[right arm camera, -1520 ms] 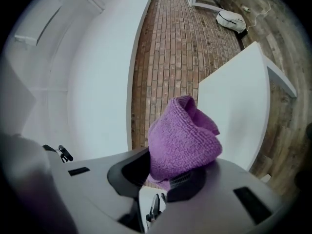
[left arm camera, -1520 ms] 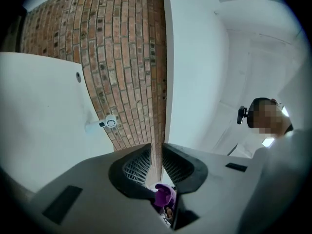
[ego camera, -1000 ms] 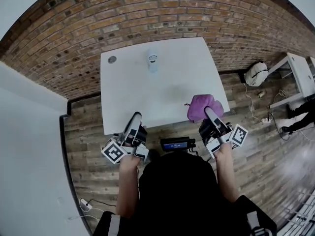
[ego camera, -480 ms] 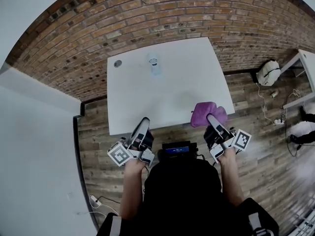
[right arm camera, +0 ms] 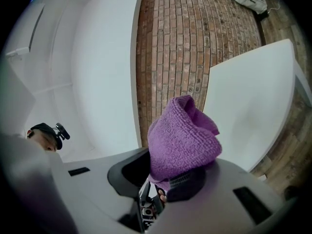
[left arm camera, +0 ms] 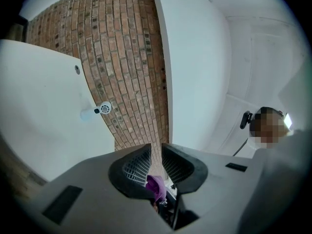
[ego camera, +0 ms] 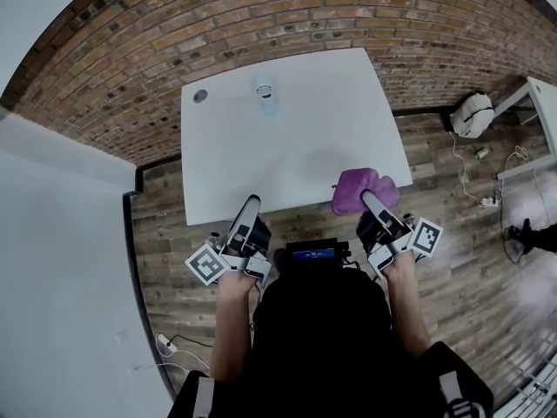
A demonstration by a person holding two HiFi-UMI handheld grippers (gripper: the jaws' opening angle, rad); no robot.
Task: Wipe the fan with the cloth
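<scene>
Pinching the purple cloth (right arm camera: 183, 135) between its jaws, the right hand-held gripper (right arm camera: 162, 177) sits closest to the person. The fabric bunches up out of the clamp in a loose, rumpled peak that hides most of one jaw. In the head view the cloth shows over the near edge of the white desk (ego camera: 296, 164), close to its near-right corner. Whether it brushes the surface cannot be told.

On the other side, the left hand-held gripper (left arm camera: 156, 152) has its ribbed jaws parted by a narrow slit with nothing caught between the tips. Brickwork shows through the gap. A small purple scrap shows low at the root of the jaws, and I cannot tell what it is. From above, this gripper's tip reaches the desk's near edge, left of the middle. A small device with a blue screen (ego camera: 313, 253) sits between the two grippers at the person's chest.

Further out, the middle of the desk lies bare. The small white fan (ego camera: 266, 99) stands near the far edge, a little left of the middle, well apart from both grippers and from the cloth. A round grey grommet (ego camera: 200, 96) marks the far-left corner.

Beyond the desk rises a brick wall (ego camera: 261, 16). Wooden floor (ego camera: 165, 233) surrounds the desk, and a pale backpack (ego camera: 473, 114) lies on it off to the right.
</scene>
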